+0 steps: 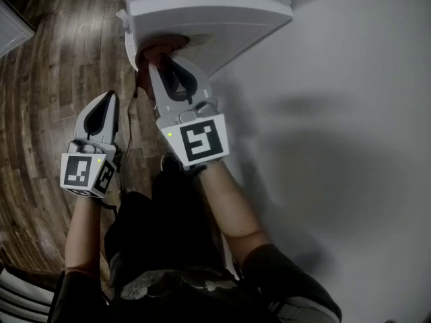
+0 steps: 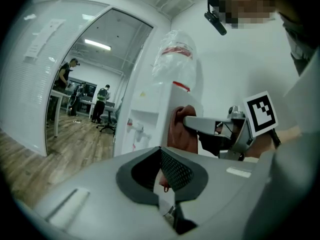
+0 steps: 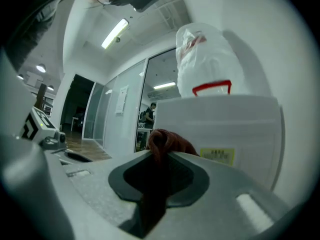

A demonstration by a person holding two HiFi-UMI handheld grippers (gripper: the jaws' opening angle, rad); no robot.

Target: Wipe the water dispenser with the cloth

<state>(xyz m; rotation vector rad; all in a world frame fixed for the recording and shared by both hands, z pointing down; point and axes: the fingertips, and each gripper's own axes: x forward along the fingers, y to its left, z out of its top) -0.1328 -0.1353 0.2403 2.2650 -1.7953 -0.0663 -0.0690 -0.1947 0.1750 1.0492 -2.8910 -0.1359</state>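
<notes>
The white water dispenser (image 1: 202, 12) stands against the wall, seen from above in the head view. My right gripper (image 1: 161, 62) is shut on a reddish-brown cloth (image 1: 161, 48), and the bunched cloth is pressed to the dispenser's side just under its top edge. In the right gripper view the cloth (image 3: 167, 141) sticks out between the jaws in front of the dispenser's side panel (image 3: 225, 129). The left gripper (image 1: 108, 98) hangs lower left, away from the dispenser, shut and holding nothing. From the left gripper view (image 2: 161, 151) I see the dispenser (image 2: 150, 119), the cloth (image 2: 181, 126) and the right gripper (image 2: 192, 124).
A plastic-wrapped water bottle (image 3: 207, 64) sits on top of the dispenser. A white wall (image 1: 350, 113) runs along the right; wood floor (image 1: 60, 59) lies to the left. A glass partition, people (image 2: 65, 79) and an office chair (image 2: 106, 121) are far off.
</notes>
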